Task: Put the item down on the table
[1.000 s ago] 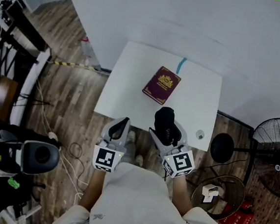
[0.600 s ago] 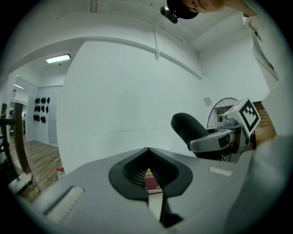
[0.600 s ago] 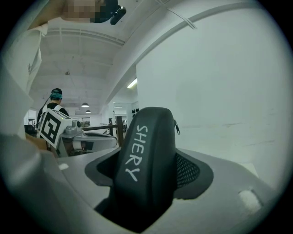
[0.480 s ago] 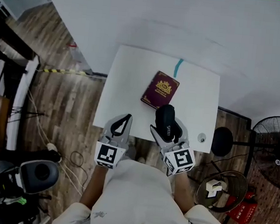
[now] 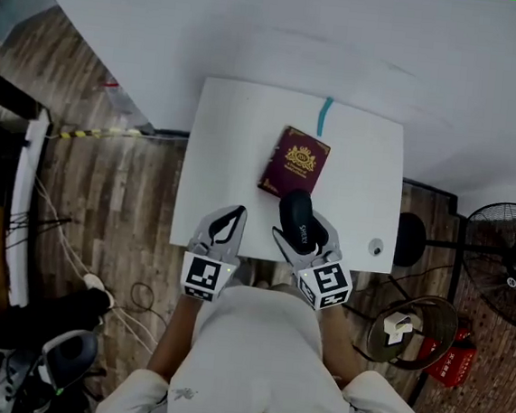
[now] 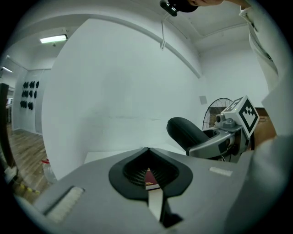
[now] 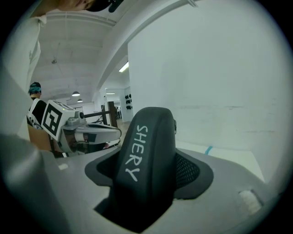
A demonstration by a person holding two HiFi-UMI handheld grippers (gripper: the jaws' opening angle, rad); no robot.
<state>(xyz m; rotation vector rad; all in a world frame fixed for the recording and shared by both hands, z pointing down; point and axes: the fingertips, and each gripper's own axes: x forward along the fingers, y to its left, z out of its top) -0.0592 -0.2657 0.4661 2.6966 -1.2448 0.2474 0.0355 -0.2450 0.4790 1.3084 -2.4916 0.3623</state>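
One black case [image 5: 295, 216] sat clamped in the right gripper's [image 5: 302, 234] wide-spread fingers, left gripper [image 5: 236, 213] closed, empty. Set down carelessly on the table [image 5: 223, 143], it could've clipped the maroon book [image 5: 295, 162].

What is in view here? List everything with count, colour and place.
table: one, white, centre of the head view, against the white wall.
book: one, dark red with a gold emblem, lying flat mid-table.
tape strip: one, blue, at the table's far edge.
round object: one, small, grey, near the table's front right corner; too small to identify.
fan: one, black, standing on the wooden floor at the right.
case: one, black with white lettering, held above the table's near edge, next to the book.
left gripper: one, grey, jaws together, empty, at the table's near edge.
right gripper: one, grey, jaws closed on the case.
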